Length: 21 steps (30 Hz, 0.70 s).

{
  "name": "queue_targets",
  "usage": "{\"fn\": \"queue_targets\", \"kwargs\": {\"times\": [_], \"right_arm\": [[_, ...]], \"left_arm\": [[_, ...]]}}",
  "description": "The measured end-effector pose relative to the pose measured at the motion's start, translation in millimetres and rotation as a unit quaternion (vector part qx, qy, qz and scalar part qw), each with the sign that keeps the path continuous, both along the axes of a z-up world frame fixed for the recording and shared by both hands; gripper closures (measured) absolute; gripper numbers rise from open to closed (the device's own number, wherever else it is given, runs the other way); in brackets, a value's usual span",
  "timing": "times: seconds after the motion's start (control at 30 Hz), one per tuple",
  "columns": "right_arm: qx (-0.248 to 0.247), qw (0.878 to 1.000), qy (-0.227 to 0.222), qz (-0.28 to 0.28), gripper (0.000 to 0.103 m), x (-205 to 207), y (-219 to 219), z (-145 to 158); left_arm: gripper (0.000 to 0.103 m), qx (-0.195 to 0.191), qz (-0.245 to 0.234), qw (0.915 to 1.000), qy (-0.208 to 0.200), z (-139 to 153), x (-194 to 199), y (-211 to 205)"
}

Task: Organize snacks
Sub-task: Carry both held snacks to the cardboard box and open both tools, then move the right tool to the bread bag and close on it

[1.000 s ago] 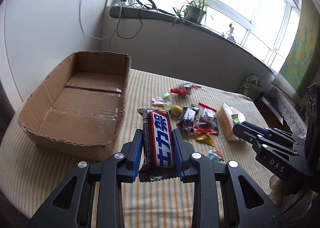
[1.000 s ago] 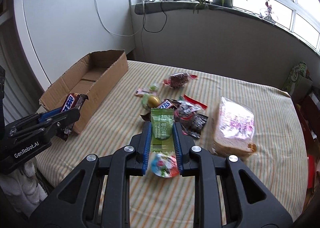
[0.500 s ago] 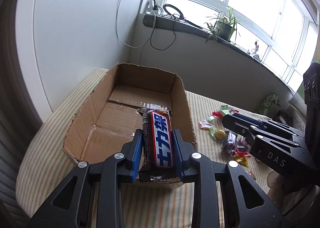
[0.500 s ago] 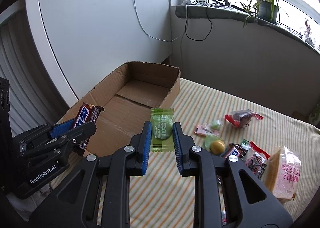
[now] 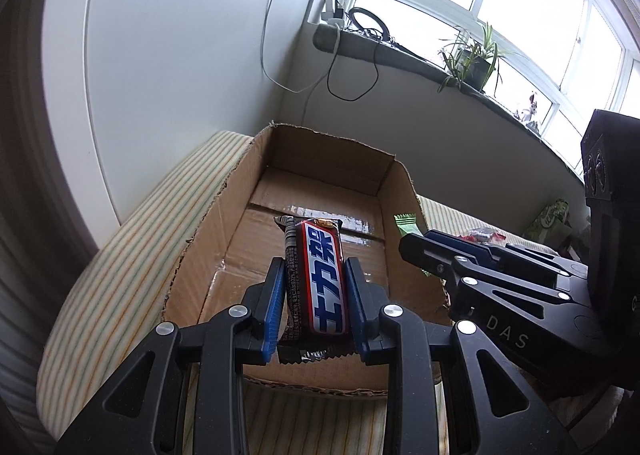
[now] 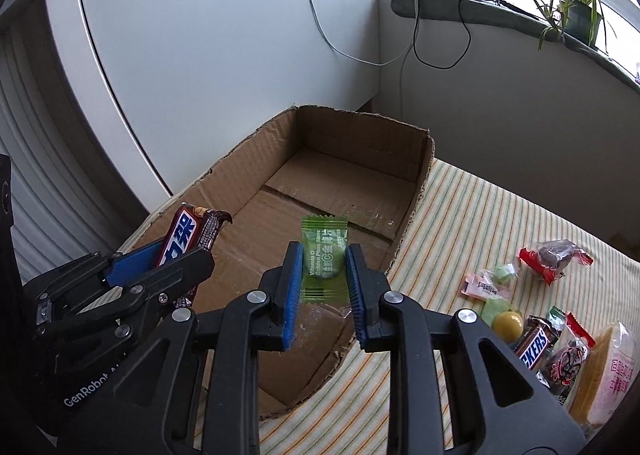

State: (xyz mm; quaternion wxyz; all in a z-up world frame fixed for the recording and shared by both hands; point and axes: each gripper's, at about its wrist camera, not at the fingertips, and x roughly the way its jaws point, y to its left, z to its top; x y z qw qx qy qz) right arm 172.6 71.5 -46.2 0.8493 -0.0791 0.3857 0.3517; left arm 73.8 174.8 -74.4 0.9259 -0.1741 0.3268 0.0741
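My left gripper (image 5: 315, 283) is shut on a Snickers bar (image 5: 320, 279) and holds it above the near end of the open cardboard box (image 5: 280, 183). It also shows in the right wrist view (image 6: 160, 255) with the bar (image 6: 188, 231). My right gripper (image 6: 324, 275) is shut on a green candy packet (image 6: 323, 255) over the box (image 6: 360, 135), near its right wall. In the left wrist view the right gripper (image 5: 416, 245) is at the right, with the packet's tip (image 5: 406, 224) showing. The box is empty inside.
The box stands on a striped tablecloth (image 6: 500, 223) next to a white wall. Several loose snacks lie to the right: a red-wrapped one (image 6: 554, 257), small candies (image 6: 490, 283), a yellow ball (image 6: 507, 322), another Snickers (image 6: 534, 343) and a bread bag (image 6: 608, 371).
Both grippers have moved left from the snack pile to above the box, each still holding its snack.
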Motion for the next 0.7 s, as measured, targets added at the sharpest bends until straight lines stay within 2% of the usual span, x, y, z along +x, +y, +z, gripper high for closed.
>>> {"fn": "queue_targets", "kwargs": {"times": [0.1, 0.27, 0.53, 0.6, 0.67, 0.7], "right_arm": [[-0.002, 1.0, 0.0, 0.0, 0.078, 0, 2, 0], [0.001, 1.0, -0.004, -0.006, 0.065, -1, -1, 3], [0.005, 1.0, -0.009, -0.013, 0.064, -8, -14, 11], [0.01, 1.0, -0.014, -0.019, 0.053, -11, -23, 16], [0.016, 0.999, -0.022, -0.027, 0.038, -15, -33, 21], [0.019, 0.999, -0.026, -0.03, 0.037, -16, -39, 24]], "left_arm": [[0.075, -0.001, 0.002, 1.0, 0.003, -2, 1, 3], [0.075, -0.008, 0.012, 0.9999, -0.002, 0, -4, 8], [0.075, -0.007, 0.018, 0.9998, -0.01, 9, -9, 7], [0.075, -0.005, 0.018, 0.9998, -0.012, 11, -11, 4], [0.075, -0.005, 0.017, 0.9997, -0.016, 14, -13, 1], [0.075, -0.005, 0.017, 0.9997, -0.017, 15, -14, -1]]}}
